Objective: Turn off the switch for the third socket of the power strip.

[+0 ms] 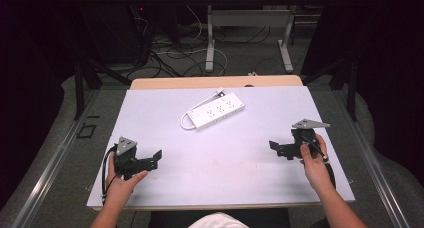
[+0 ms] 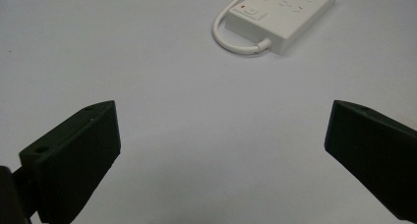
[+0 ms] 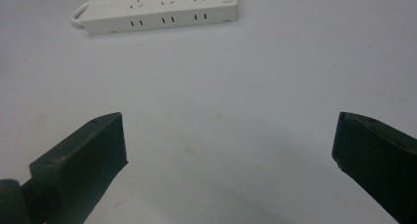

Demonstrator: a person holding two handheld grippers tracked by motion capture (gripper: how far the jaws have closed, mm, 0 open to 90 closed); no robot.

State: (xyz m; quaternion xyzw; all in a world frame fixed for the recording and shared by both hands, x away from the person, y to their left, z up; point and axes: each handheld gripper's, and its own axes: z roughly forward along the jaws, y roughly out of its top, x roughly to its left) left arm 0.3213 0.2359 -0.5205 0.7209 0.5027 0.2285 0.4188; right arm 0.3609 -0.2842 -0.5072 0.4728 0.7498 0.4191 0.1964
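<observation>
A white power strip [image 1: 215,111] with a looped white cord lies on the far middle of the white table sheet [image 1: 225,158]. My left gripper [image 1: 156,156] rests low at the near left, its jaws wide apart and empty. In the left gripper view the power strip [image 2: 280,15] lies ahead and to the right, cord end nearest. My right gripper [image 1: 276,148] sits at the near right, also open with nothing in it. The right gripper view has the power strip [image 3: 162,10] ahead at the upper left, its long side facing me.
Beyond the sheet's far edge a strip of wooden tabletop [image 1: 215,81] shows. Farther back stand the metal legs [image 1: 210,43] of another table, with loose cables [image 1: 170,53] on the floor. Dark floor surrounds the table on both sides.
</observation>
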